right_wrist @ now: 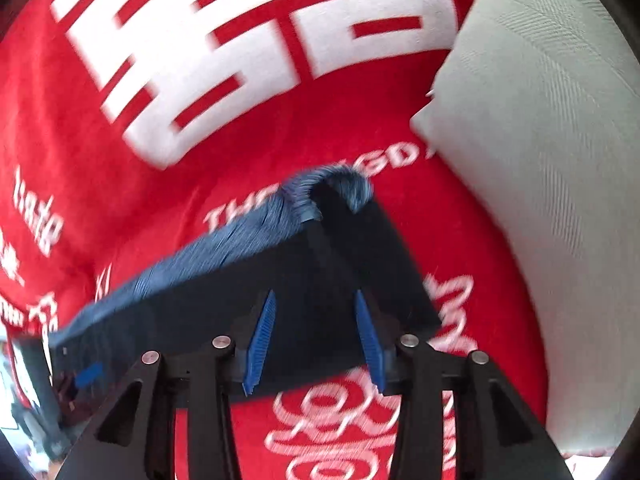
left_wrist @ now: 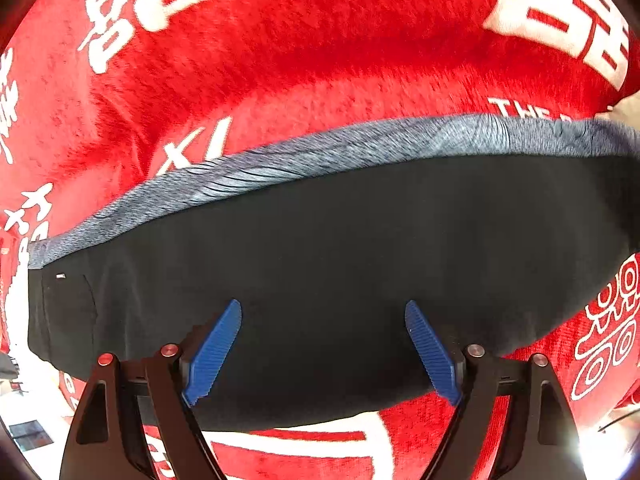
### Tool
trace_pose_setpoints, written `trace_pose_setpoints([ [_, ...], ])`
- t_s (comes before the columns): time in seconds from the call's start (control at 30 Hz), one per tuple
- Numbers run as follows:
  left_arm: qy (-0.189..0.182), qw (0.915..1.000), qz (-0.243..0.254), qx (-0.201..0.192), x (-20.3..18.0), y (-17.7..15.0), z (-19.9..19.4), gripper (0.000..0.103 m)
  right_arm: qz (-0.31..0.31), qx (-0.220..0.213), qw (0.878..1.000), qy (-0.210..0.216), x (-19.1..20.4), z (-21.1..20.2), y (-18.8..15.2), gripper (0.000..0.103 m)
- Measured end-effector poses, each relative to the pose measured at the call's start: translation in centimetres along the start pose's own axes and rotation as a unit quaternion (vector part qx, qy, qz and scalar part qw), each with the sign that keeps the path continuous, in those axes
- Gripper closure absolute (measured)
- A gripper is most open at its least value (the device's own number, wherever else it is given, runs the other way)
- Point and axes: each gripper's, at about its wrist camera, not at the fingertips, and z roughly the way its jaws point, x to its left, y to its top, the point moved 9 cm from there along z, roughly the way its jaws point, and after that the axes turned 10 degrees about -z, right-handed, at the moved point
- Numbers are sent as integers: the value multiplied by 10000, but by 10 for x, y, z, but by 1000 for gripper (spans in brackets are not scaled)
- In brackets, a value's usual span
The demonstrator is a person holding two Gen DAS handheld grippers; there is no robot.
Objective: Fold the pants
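Pants [left_wrist: 320,264] lie on the red blanket [left_wrist: 320,48] just beside the grey pillow [right_wrist: 540,160], already folded into a compact dark slab w/ blue waistband up top, both my left tool [left_wrist: 323,354] & right tool [right_wrist: 316,342] spread wide, empty, so prob only a last fold or tidy-up left.

The left gripper [left_wrist: 323,312] has its blue ribbed fingers [left_wrist: 214,350] spread wide apart, holding nothing. The right gripper [right_wrist: 316,304] has its fingers [right_wrist: 262,340] parted more narrowly, also holding nothing.
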Motion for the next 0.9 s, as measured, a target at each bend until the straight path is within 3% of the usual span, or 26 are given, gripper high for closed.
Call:
trace_pose_setpoints([
  [0.23,328,9982,-69,-488,69,32,-8,18,-415,280,9983,299,49,-23,-59,57],
  [0.47,1075,9880,-1027,-421,219,53,29,18,-913,516,9927,603,144,13,-81,57],
  [0.57,1348,9802,-1437,-212,279,57,60,17,-1112,642,9902,555,173,38,-88,57],
  [0.6,1247,9795,-1573,-168,292,61,70,17,-1152,664,9899,498,177,44,-91,56],
  [0.67,1098,9790,-1694,-280,307,73,79,11,-1290,607,9894,290,183,51,-91,50],
  [0.77,1141,9777,-1722,-370,324,95,91,10,-1449,555,9878,113,187,51,-95,49],
  [0.9,1449,9687,-1998,-260,364,102,93,11,-1578,575,9858,-79,190,50,-96,49],
])
